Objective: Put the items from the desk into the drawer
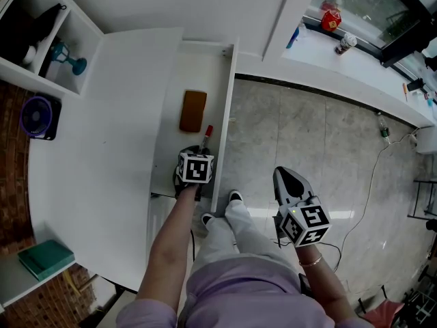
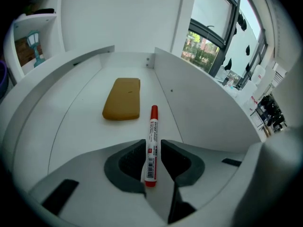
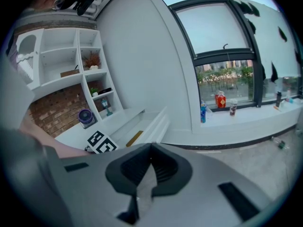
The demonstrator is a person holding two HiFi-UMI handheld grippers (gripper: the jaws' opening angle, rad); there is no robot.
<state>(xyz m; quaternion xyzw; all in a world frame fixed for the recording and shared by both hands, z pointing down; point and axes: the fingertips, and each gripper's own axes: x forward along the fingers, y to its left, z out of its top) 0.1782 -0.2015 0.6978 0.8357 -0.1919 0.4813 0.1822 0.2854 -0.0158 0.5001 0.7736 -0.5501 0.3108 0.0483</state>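
A white open drawer (image 1: 224, 115) (image 2: 199, 103) holds a flat brown case (image 1: 193, 111) (image 2: 122, 99) and a red-capped white marker (image 1: 207, 134) (image 2: 151, 145). My left gripper (image 1: 202, 147) (image 2: 152, 144) points down into the drawer at its near end. The marker lies lengthwise between its jaws, with a thin gap at the right pad, so the jaws stand open around it. My right gripper (image 1: 289, 178) (image 3: 151, 148) hovers over the floor to the right of the drawer, shut and empty.
The white desk top (image 1: 102, 149) stretches left of the drawer. A purple fan (image 1: 35, 117) and a green book (image 1: 46, 258) sit at the desk's left edge. Shelves with a blue ornament (image 1: 65, 57) stand at the back left. A cable (image 1: 372, 183) crosses the floor.
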